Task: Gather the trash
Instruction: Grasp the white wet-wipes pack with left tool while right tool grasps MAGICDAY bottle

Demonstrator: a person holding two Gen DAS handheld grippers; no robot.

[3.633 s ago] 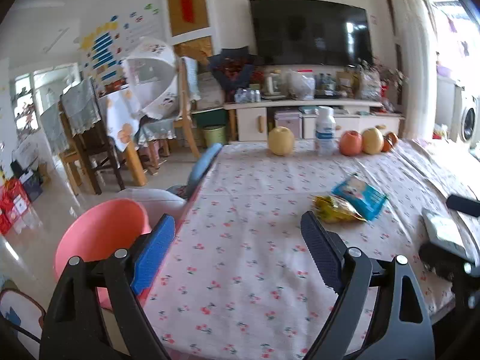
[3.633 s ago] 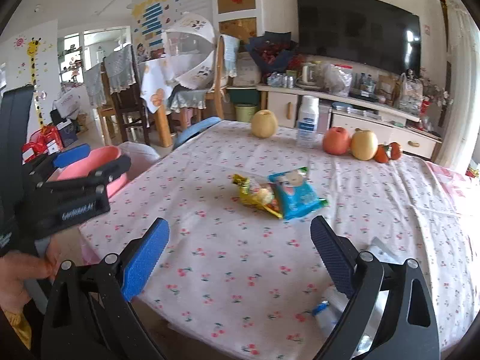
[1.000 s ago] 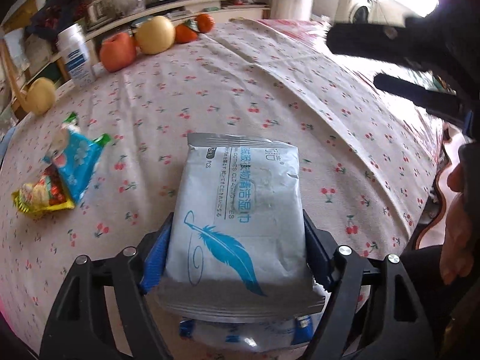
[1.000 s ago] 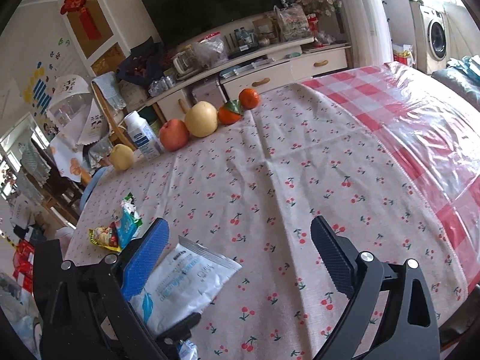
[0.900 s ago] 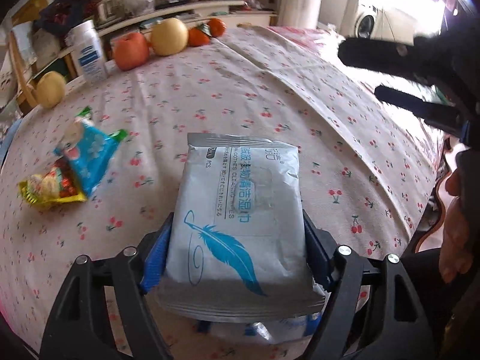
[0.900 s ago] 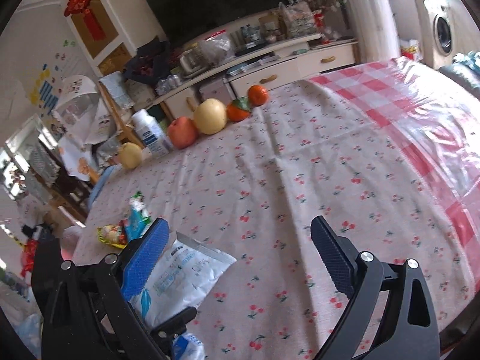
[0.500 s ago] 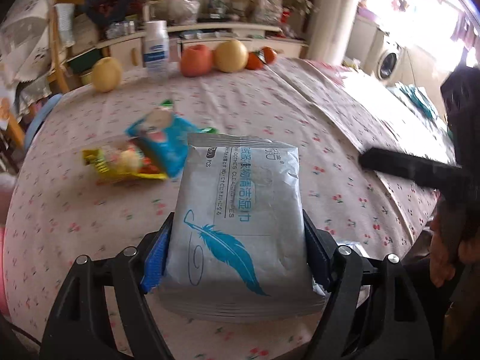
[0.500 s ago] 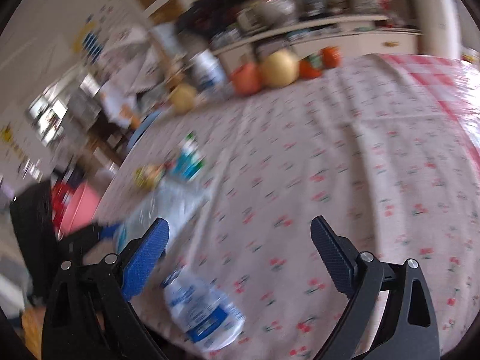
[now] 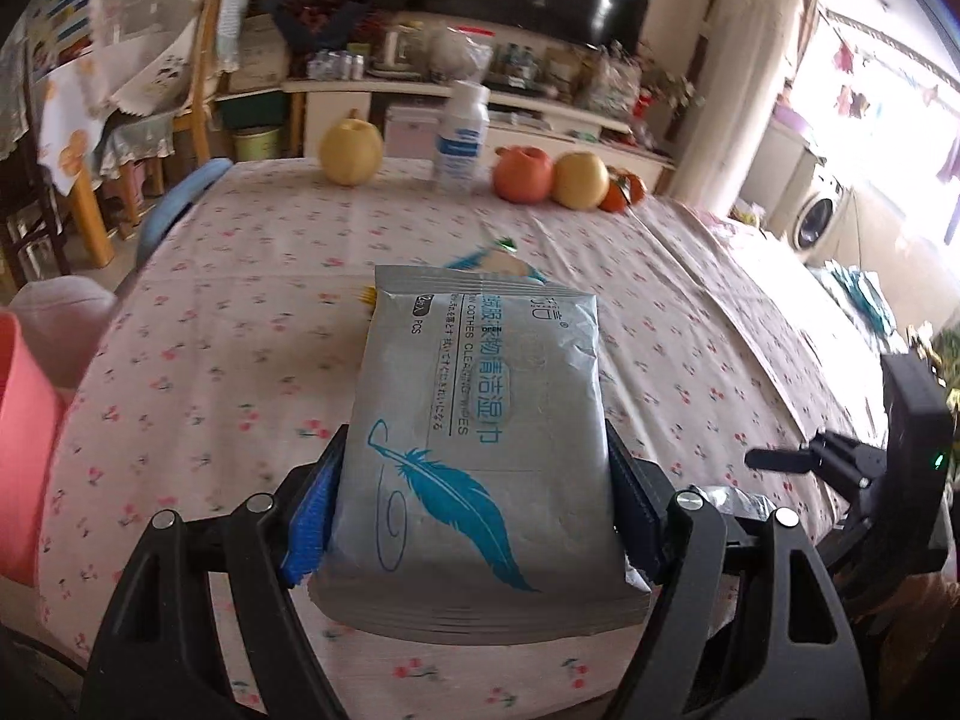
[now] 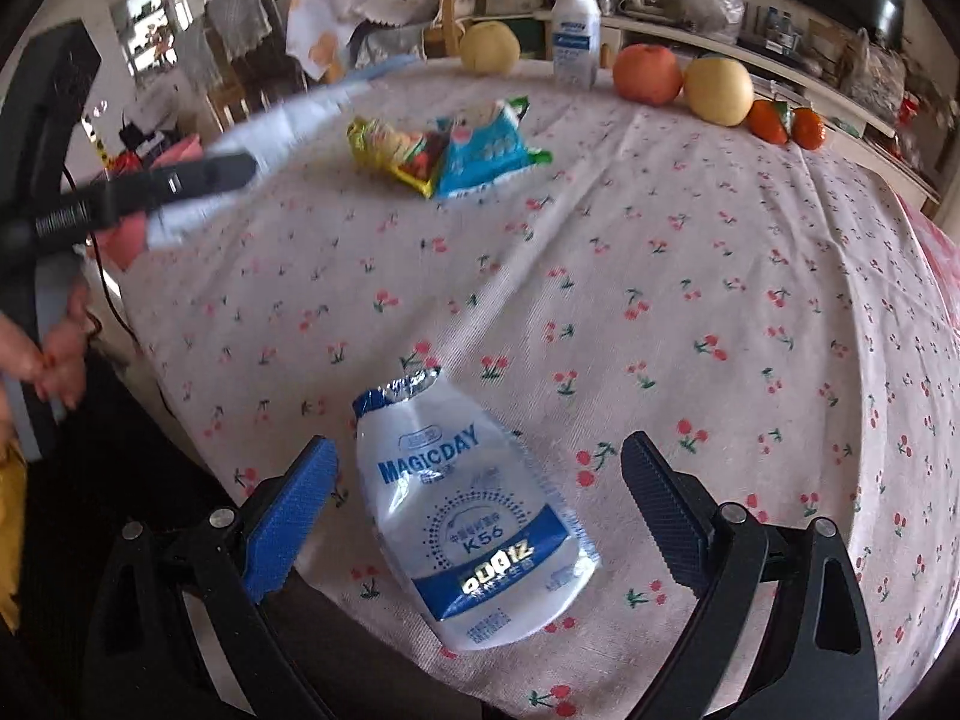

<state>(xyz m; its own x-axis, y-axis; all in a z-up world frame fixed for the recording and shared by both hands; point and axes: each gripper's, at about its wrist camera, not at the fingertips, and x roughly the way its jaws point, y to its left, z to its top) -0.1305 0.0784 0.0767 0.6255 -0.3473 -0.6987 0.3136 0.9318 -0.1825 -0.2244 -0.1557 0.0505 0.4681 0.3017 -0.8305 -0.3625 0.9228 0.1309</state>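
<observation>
My left gripper (image 9: 474,516) is shut on a grey wet-wipes pack (image 9: 480,420) with a blue feather print, held above the tablecloth. The pack hides most of the blue snack bag (image 9: 498,255) behind it. In the right wrist view my right gripper (image 10: 480,516) is open, its fingers on either side of a flat white-and-blue MAGICDAY pouch (image 10: 474,516) lying near the table's front edge. A yellow wrapper (image 10: 396,150) and the blue snack bag (image 10: 486,150) lie together farther back. The left gripper with its pack shows blurred at left (image 10: 198,180).
A pear (image 9: 351,147), a white bottle (image 9: 462,135), an apple (image 9: 522,174), another pear (image 9: 579,180) and small oranges (image 9: 624,192) line the table's far edge. A pink bin (image 9: 24,450) stands left of the table, with chairs beyond. The right gripper shows at right (image 9: 840,462).
My left gripper has carried the wipes pack leftward, toward the table's left side. My right gripper has swung down over the MAGICDAY pouch, which now lies between its open fingers.
</observation>
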